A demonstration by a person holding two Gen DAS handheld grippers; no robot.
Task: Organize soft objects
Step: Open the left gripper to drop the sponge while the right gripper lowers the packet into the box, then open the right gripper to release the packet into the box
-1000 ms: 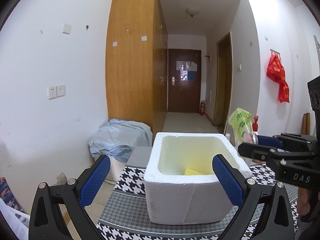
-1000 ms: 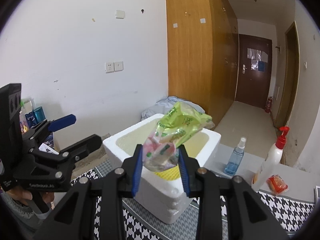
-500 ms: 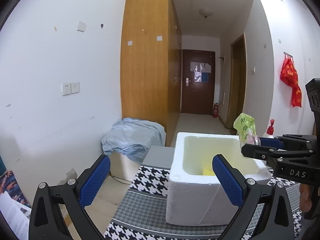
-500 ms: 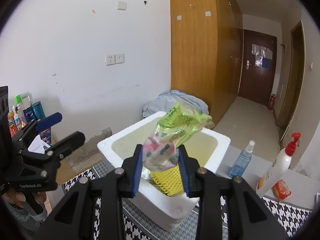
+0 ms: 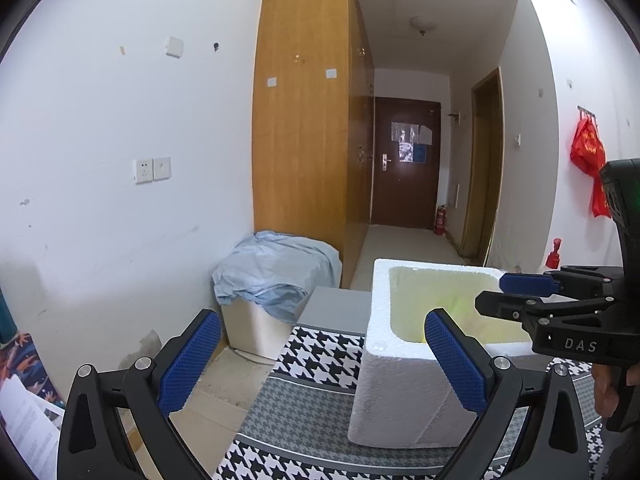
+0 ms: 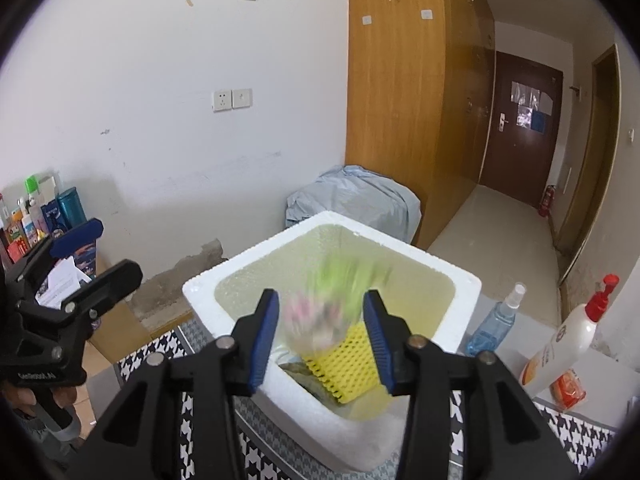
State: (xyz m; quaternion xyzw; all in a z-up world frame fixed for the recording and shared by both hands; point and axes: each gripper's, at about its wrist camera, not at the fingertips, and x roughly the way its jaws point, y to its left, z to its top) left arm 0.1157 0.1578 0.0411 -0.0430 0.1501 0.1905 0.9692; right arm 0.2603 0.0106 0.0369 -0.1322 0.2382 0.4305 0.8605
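R tool (image 6: 318, 334) jaws opening, blurred green-pink bag (image 6: 340, 300) loose btwn, over foam box (image 6: 332, 420) | L tool (image 5: 320, 364) spread, empty, beside box

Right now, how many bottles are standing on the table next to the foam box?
2: a blue spray bottle just right of the foam box, and a white pump bottle with a red top farther right. Others may be hidden.

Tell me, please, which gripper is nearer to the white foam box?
The right. The right gripper hangs over the white foam box, jaws opening around a blurred green bag. The left gripper stands off beside the box, empty.
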